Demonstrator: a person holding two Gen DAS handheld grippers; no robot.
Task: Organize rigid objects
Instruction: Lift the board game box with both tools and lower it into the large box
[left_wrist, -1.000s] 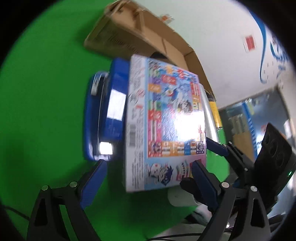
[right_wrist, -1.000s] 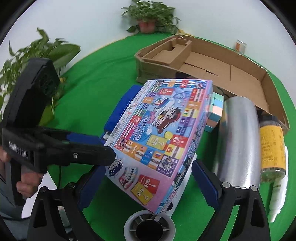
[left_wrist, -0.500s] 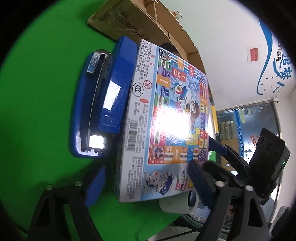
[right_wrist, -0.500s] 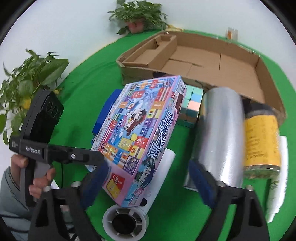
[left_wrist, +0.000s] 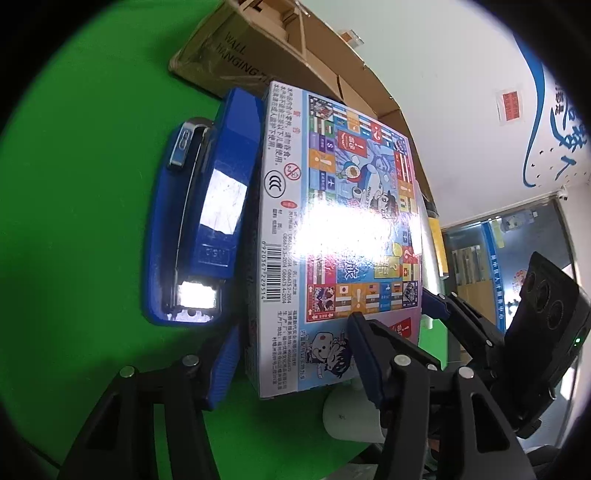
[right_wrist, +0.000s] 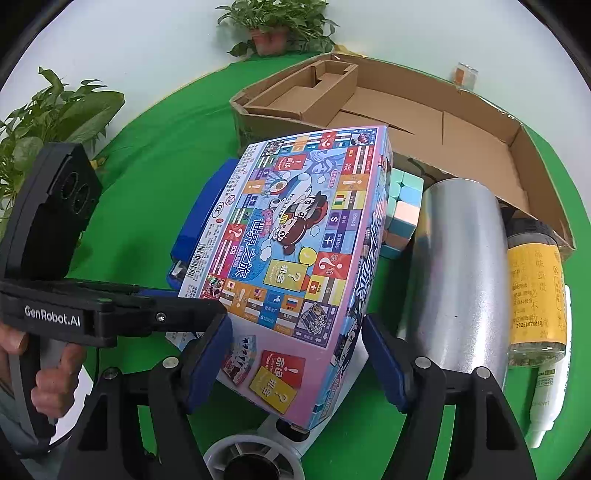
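A colourful board game box (left_wrist: 332, 229) (right_wrist: 291, 251) lies tilted, one edge resting on a blue stapler (left_wrist: 199, 221) (right_wrist: 195, 229). My left gripper (left_wrist: 295, 358) has its jaws closing across the box's near edge. One pad sits on the printed top and the other against the underside. In the right wrist view the left gripper (right_wrist: 207, 302) reaches in from the left, held by a hand (right_wrist: 48, 376). My right gripper (right_wrist: 295, 354) has its jaws closing on the box's near corner, with both pads against it.
An open cardboard box (right_wrist: 406, 110) stands behind on the green table (right_wrist: 155, 155). A pastel cube (right_wrist: 402, 210), a silver cylinder (right_wrist: 458, 266), a yellow-labelled jar (right_wrist: 535, 288) and a white tube (right_wrist: 546, 398) lie to the right. A white spool (right_wrist: 251, 458) sits under the game box.
Both grippers' jaws have narrowed from wide open until their pads meet the game box. The box and the hands have barely shifted.
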